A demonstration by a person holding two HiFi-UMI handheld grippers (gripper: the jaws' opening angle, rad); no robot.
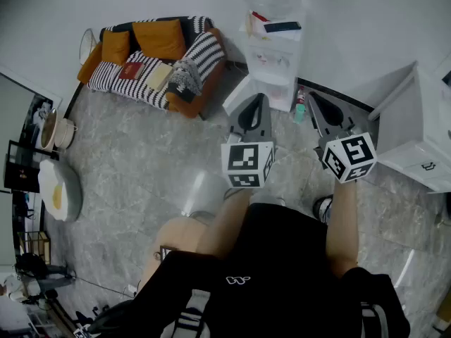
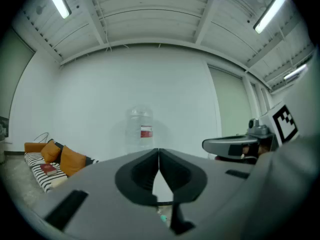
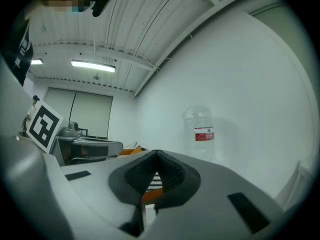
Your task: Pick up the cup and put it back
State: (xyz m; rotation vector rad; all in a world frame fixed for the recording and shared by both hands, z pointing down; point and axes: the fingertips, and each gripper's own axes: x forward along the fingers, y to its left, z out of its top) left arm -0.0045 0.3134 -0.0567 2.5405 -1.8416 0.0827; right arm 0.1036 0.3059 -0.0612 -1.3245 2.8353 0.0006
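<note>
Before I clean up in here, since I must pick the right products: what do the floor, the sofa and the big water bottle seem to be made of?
The floor looks like polished stone or tile: grey veins, glossy with light streaks. The sofa looks like matte woven fabric: black-and-white stripes, orange cushions. The water bottle seems clear plastic: see-through, with a red label.

wear: I have on a black shirt (image 1: 282,252), small white logo (image 1: 238,280) on its chest, black sleeves | my left gripper (image 1: 259,98): grey shell, dark jaw pads, white cube (image 1: 248,164) with black square markers | my right gripper (image 1: 311,97): same grey shell, same marker cube (image 1: 350,158)
</note>
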